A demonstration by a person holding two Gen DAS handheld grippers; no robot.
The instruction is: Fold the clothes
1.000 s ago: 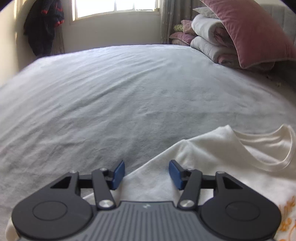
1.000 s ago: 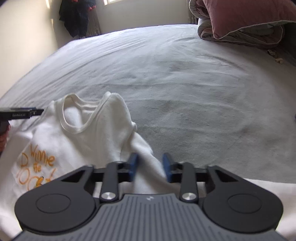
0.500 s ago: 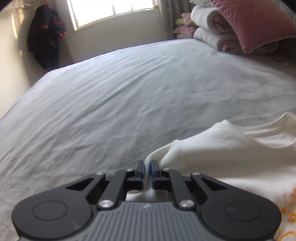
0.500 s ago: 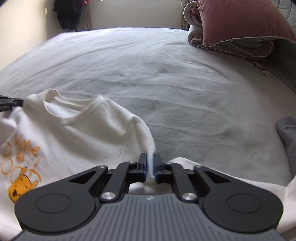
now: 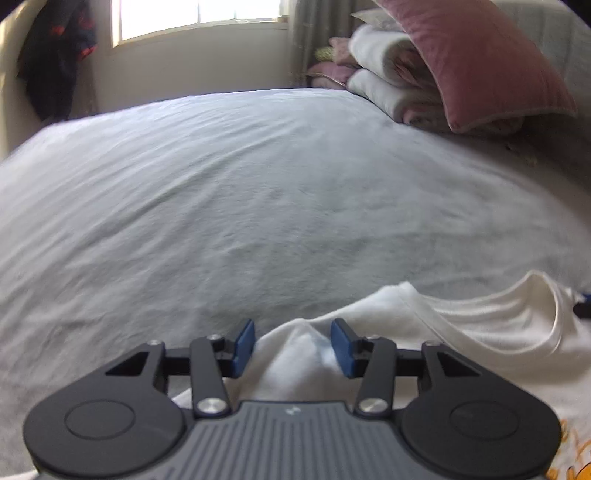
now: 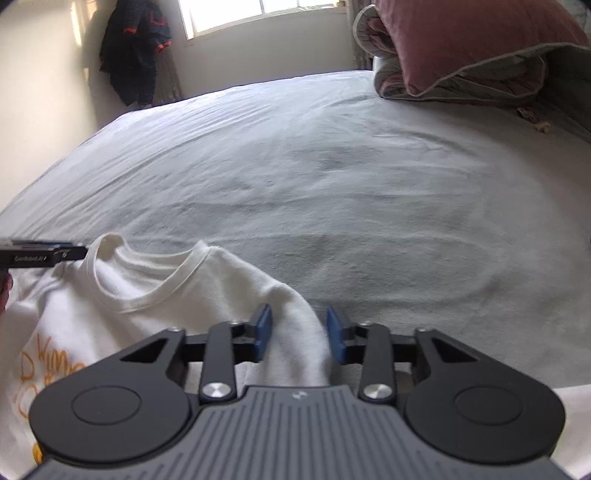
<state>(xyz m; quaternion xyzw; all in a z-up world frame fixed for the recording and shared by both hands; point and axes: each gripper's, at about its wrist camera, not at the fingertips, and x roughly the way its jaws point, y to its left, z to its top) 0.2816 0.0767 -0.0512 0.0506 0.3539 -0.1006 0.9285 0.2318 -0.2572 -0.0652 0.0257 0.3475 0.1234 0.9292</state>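
Two grippers sit over the shoulders of one white T-shirt (image 6: 155, 295), and both stand released. The left gripper (image 5: 292, 345) has its blue pads (image 5: 244, 345) spread wide, with a raised peak of shoulder cloth standing between them but gripped by neither. The right gripper (image 6: 298, 338) is the same: its jaws are parted on either side of a ridge of cloth at the other shoulder, and nothing is pinched.

The shirt lies face up at the near edge of a grey bed sheet (image 5: 258, 206), collar (image 6: 147, 291) away from the person, orange lettering (image 6: 44, 365) showing on the chest. In the right view the tip of the left gripper shows at the far left, just beside the collar.

As a judgement, this is the stage of laying the shirt out, with both shoulders let go and the folding itself not yet begun. The next move probably calls for taking a fresh hold, likely at a sleeve or side edge, and carrying it across the chest; the bunched shoulder ridges would want flattening first, or the crease will set crooked.

Both tools are held low and nearly level, pointing across the bed towards the window (image 6: 258, 14), side by side. Pink pillows and folded bedding (image 5: 461, 74) are stacked well apart at the far right, and a dark coat (image 6: 136, 51) hangs in the corner.
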